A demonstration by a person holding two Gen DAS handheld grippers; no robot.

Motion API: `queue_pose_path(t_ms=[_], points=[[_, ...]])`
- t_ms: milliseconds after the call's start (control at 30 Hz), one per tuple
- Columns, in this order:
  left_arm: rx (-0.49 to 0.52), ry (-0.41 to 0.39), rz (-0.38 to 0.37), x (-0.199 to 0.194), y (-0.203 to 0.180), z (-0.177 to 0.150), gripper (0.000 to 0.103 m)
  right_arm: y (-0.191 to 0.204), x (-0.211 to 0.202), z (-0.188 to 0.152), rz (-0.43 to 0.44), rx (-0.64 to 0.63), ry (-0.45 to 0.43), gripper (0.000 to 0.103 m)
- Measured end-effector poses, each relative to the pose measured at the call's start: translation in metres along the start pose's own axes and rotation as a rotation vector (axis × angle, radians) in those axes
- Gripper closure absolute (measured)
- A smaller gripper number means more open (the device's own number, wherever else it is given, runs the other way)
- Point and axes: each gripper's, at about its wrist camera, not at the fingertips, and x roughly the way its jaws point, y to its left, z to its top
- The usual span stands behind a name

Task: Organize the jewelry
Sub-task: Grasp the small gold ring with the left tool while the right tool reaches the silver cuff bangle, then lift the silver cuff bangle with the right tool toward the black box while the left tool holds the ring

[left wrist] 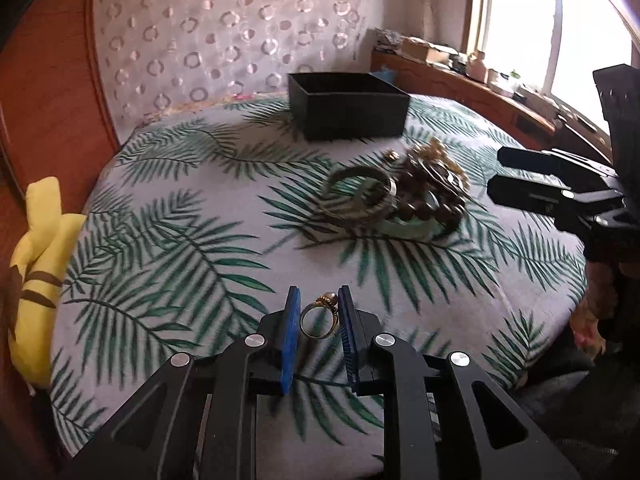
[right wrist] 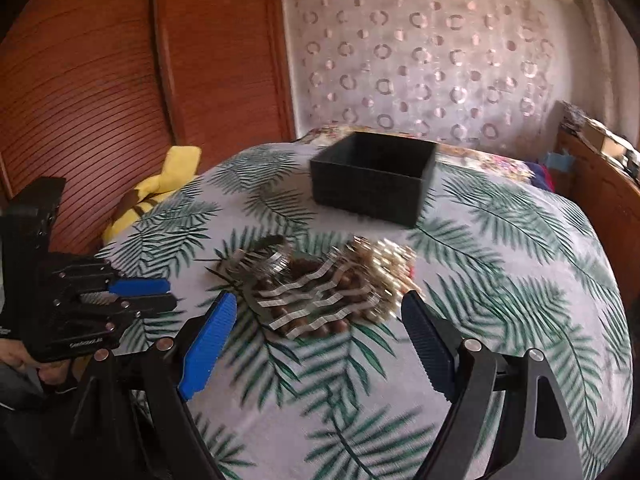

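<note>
Left tongs point(left wrist: 319, 322) nearly closed, pinching gold ring point(left wrist: 319, 319) between blue pads. Right tongs point(right wrist: 320, 320) wide open, empty, jewelry pile point(right wrist: 320, 284) just beyond; black box point(right wrist: 374, 178) farther back.

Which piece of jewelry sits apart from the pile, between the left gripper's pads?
The gold ring, alone between the left gripper's blue pads. The bangles and dark beads lie heaped in the jewelry pile, short of the black box.
</note>
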Motion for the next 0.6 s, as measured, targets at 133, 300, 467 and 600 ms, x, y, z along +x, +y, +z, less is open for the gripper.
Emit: queue_pose_path(t_ms=[133,300,467,600], points=[[-0.026,-0.026,0.020,-0.005,0.013,0.007,0.085,0.013,0.020,0.016,0.033,-0.057,0.024,0.016],[-0.050,-0.045,0.038,-0.011,0.025,0.012,0.085,0.031,0.048,0.028,0.079,-0.126,0.076,0.017],[-0.068,-0.058,0.051,-0.015,0.037,0.014,0.085,0.045,0.071,0.036,0.108,-0.189,0.133,0.017],[-0.077,-0.063,0.055,-0.017,0.040,0.014,0.085,0.049,0.088,0.041,0.112,-0.226,0.188,0.017]])
